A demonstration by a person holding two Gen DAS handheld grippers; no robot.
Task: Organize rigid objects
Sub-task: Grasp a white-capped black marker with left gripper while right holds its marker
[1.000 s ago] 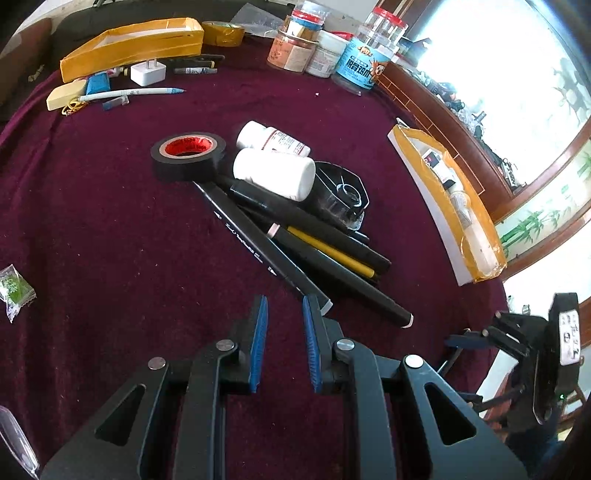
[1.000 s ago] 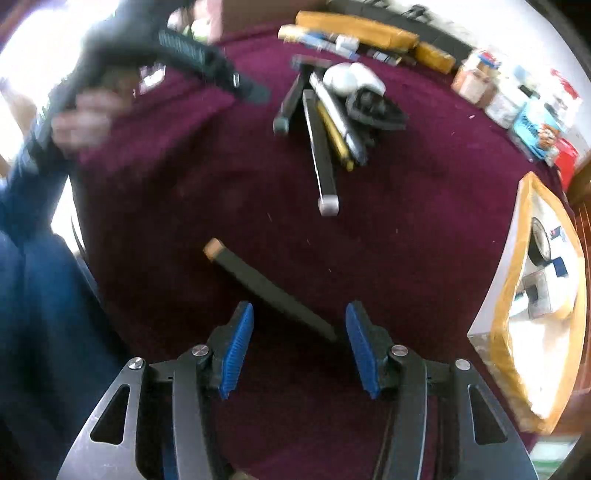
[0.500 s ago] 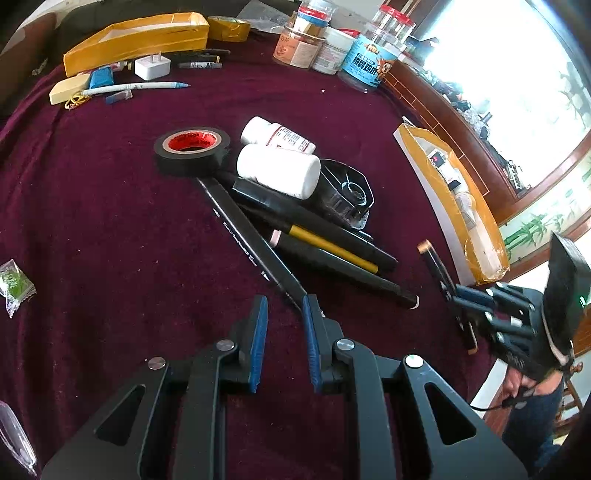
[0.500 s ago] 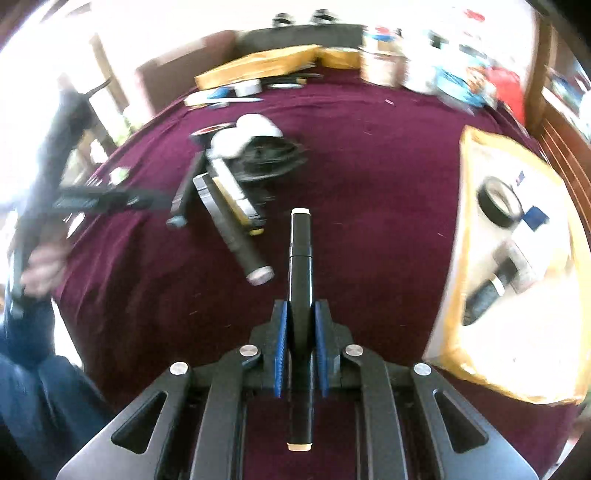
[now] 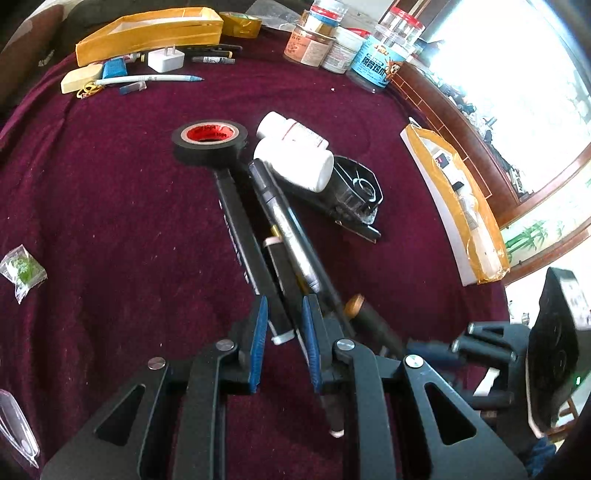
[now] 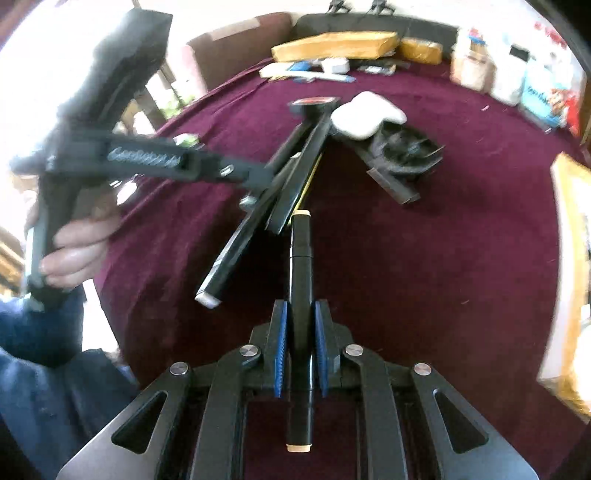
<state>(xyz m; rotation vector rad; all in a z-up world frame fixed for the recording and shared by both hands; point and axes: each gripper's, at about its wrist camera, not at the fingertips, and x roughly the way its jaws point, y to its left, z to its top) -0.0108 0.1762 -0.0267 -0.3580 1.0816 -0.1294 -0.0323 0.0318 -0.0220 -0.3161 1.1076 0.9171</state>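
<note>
The right claw is clamped on a black, tan-capped marker, its long axis pointing straight ahead above the maroon tabletop. The left claw is nearly closed, holding nothing. No writing on the marker is legible.

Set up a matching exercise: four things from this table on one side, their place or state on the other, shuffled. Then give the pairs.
Things
1. black tape roll
2. black marker with tan ends
3. white charger plug
4. small clear bag with green inside

Place or state
A. alone on the cloth near the left edge of the left wrist view
B. clamped in the right tool
C. at the far end of the pile of pens
D. by the long yellow box at the far side

Pairs: 1-C, 2-B, 3-D, 4-A
</note>
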